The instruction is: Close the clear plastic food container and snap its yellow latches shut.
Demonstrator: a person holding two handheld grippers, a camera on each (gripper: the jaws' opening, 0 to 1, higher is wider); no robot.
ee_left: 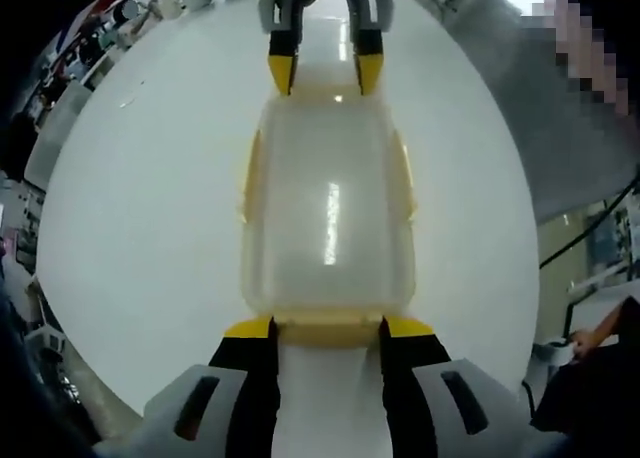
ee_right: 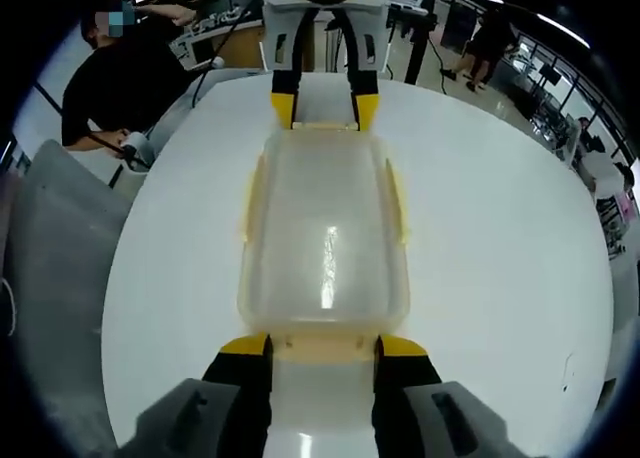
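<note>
Clear plastic food container (ee_left: 328, 218) sits lidded on white table (ee_left: 150, 228); left gripper (ee_left: 327, 328) and right gripper (ee_right: 323, 348) straddle its yellow end latches (ee_left: 327, 330), wide, latches seemingly unsnapped.

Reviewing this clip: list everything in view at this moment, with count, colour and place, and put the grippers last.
Food container: one, clear plastic, lid on, centre of the table, lying lengthwise between the two grippers.
Latches: four, yellow, one at each end and one along each long side.
Table: one, white, round, under the container.
People: several in the background of the right gripper view, dark clothing, beyond the table.
Benches with equipment: room edges, too blurred to detail.
Left gripper: black and yellow jaws, open, astride the near end latch.
Right gripper: same colours, open, at the opposite end latch.
</note>
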